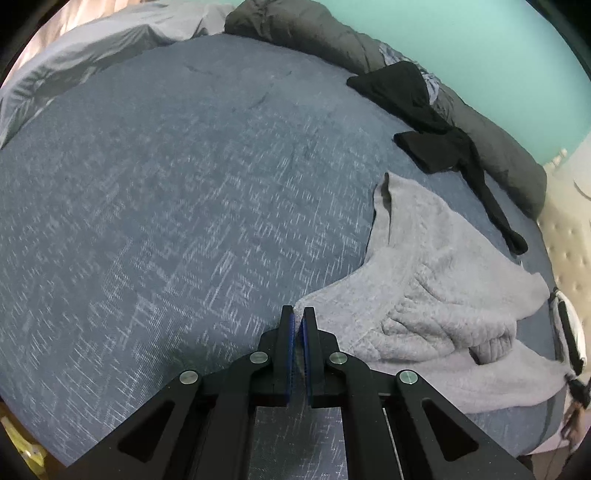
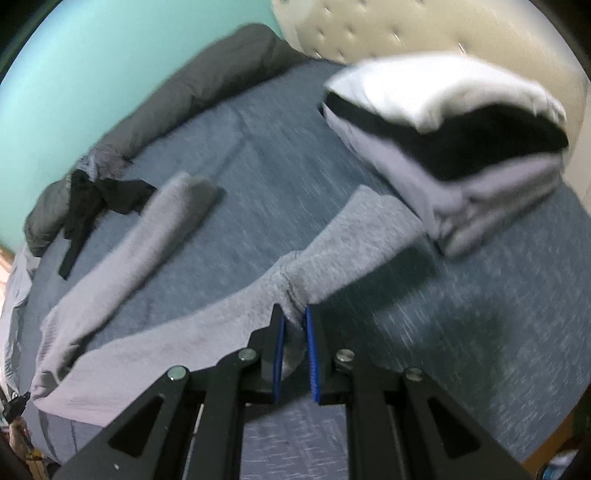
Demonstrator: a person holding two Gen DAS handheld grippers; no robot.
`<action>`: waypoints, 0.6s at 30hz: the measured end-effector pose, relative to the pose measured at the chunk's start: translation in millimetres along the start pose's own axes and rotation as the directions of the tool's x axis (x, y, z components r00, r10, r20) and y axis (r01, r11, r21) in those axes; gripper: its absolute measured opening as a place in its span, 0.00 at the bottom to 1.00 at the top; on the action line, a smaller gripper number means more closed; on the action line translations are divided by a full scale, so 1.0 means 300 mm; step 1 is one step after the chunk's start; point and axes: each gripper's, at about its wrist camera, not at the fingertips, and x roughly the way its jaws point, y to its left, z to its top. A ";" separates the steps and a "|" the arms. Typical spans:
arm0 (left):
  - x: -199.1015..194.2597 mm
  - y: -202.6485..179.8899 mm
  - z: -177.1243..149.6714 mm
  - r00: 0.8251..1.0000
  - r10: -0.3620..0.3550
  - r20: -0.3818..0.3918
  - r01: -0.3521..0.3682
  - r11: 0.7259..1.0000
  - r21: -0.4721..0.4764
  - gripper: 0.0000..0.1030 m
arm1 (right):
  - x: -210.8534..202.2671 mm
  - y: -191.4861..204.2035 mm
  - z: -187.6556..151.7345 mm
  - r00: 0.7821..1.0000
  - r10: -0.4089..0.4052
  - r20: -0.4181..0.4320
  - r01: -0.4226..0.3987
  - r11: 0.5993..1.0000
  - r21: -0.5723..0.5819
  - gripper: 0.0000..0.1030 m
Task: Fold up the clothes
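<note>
A light grey sweater (image 1: 436, 295) lies rumpled on the blue bedspread (image 1: 166, 184). My left gripper (image 1: 298, 314) is shut at the sweater's near left corner, with a thin edge of grey fabric between its blue pads. In the right wrist view the same sweater (image 2: 184, 332) spreads out with both sleeves reaching toward the headboard. My right gripper (image 2: 293, 314) is shut on a bunched fold of it, where one sleeve (image 2: 354, 236) joins the body. The other sleeve (image 2: 147, 236) lies flat to the left.
A stack of folded white, black and grey clothes (image 2: 461, 155) sits by the cream tufted headboard (image 2: 406, 29). A loose black garment (image 1: 436, 122) lies near a rolled dark grey duvet (image 1: 325, 33) along the teal wall. Grey pillows (image 1: 74, 62) lie at the far left.
</note>
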 end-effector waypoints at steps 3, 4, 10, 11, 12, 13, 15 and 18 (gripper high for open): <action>0.016 0.001 -0.014 1.000 0.004 -0.014 -0.004 1.000 0.001 0.04 | 0.068 -0.050 -0.044 0.999 -0.014 -0.037 0.015 1.000 0.026 0.13; 0.019 0.001 -0.016 1.000 0.006 -0.018 -0.006 1.000 0.001 0.04 | 0.089 -0.066 -0.058 0.999 -0.021 -0.046 0.022 0.999 0.030 0.13; 0.034 0.002 -0.019 0.999 0.011 -0.031 -0.011 1.000 0.006 0.04 | 0.091 -0.145 -0.094 0.998 -0.047 -0.047 0.049 0.997 0.055 0.27; 0.037 0.003 -0.019 0.999 0.010 -0.031 -0.010 1.000 0.004 0.04 | 0.078 -0.146 -0.092 0.998 -0.056 -0.036 0.058 0.997 0.050 0.27; 0.039 0.004 -0.020 0.999 0.009 -0.033 -0.008 1.000 0.001 0.04 | 0.064 -0.144 -0.091 0.997 -0.068 -0.026 0.069 0.997 0.041 0.27; 0.041 0.004 -0.023 0.999 0.009 -0.036 -0.009 1.000 0.002 0.04 | 0.051 -0.143 -0.089 0.997 -0.079 -0.016 0.080 0.996 0.033 0.27; 0.047 0.001 -0.027 0.999 0.010 -0.043 -0.010 1.000 0.006 0.05 | 0.011 -0.132 -0.083 0.997 -0.080 0.019 0.080 0.996 0.029 0.27; 0.044 0.001 -0.029 0.999 0.003 -0.046 -0.003 1.000 -0.001 0.06 | -0.044 -0.074 -0.059 0.995 -0.058 0.076 0.058 0.998 -0.005 0.27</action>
